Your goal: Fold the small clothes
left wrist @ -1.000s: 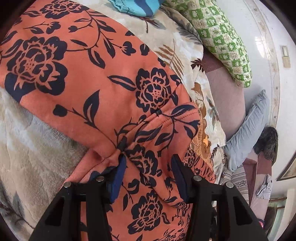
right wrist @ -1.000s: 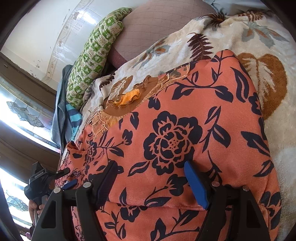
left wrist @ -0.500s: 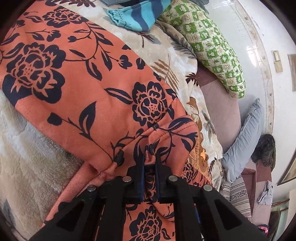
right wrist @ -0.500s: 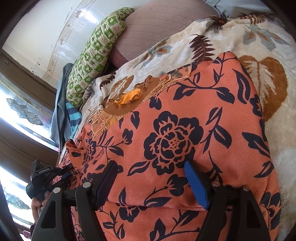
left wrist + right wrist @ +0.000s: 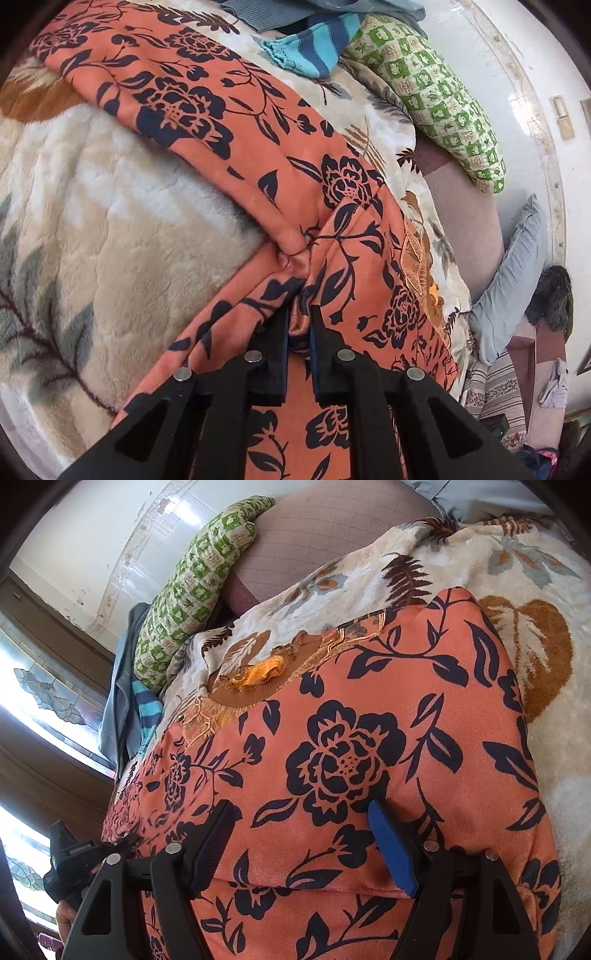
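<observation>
A: A bed under a plush leaf-print blanket, with a green checked pillow at two o'clock in the left wrist view and a striped teal garment at twelve. Where's the piece being folded?

B: The orange floral garment lies spread on the blanket, filling the centre of both views. The left gripper has its jaws clamped on a bunched ridge of that cloth at six o'clock, where two folds meet.

A: And the other one?

B: The right gripper sits over the fabric with its jaws wide apart, gripping nothing; cloth runs between them but no pad presses it.

A: So which step?

B: I'd say the first fold is starting: one point secured. Next likely calls for the right jaws to close on their edge, then both carrying the cloth across together.
</observation>
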Available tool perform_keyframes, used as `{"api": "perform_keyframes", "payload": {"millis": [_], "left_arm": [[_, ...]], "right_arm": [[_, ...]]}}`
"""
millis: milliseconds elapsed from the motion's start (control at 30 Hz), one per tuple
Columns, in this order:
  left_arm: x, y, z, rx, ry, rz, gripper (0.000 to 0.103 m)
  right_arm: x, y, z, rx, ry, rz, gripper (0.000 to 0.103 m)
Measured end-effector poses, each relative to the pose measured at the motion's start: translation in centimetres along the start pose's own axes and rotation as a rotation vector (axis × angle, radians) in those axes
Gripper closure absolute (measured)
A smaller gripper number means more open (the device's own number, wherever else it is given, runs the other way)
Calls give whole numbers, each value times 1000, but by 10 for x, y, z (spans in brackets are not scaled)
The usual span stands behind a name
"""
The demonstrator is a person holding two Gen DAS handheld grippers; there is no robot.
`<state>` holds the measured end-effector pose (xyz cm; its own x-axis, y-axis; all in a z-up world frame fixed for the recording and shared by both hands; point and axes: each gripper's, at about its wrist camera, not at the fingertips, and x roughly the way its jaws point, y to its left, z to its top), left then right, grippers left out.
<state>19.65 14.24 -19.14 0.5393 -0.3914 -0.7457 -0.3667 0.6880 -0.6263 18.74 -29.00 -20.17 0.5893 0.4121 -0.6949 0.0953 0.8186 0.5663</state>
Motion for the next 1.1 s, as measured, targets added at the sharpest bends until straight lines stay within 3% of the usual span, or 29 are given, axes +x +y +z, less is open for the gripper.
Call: {"api": "perform_keyframes", "payload": {"millis": [167, 233, 300, 400, 567, 667, 700, 767, 933, 1100], "left_arm": [[-44, 4, -8, 65, -64, 12, 88], [-72, 21, -2, 23, -116, 18, 59], [-106, 47, 9, -46, -206, 42, 37], [-154, 90, 32, -143, -346, 122, 27], [-199, 161, 84, -312, -440, 102, 27], [-202, 188, 109, -356, -436, 16, 29], [-199, 194, 114, -386, -432, -18, 40], [-186, 198, 121, -412, -394, -80, 51], [-164, 186, 130, -374, -379, -115, 57], [-142, 198, 139, -447, -325, -78, 57]], "right_arm": [[-2, -2, 0, 2, 3, 13, 25], [-3, -3, -1, 5, 2, 15, 25], [-4, -3, -1, 1, 0, 12, 25], [-5, -3, -2, -2, -1, 12, 25], [-6, -3, -3, -1, -2, 14, 25], [-5, -2, -2, -5, -2, 7, 25], [-4, -1, -2, -9, -2, 3, 25], [-2, 1, -1, -19, -2, -6, 25], [0, 5, -1, -43, -1, -18, 24], [0, 5, -1, -47, 3, -17, 24]]}}
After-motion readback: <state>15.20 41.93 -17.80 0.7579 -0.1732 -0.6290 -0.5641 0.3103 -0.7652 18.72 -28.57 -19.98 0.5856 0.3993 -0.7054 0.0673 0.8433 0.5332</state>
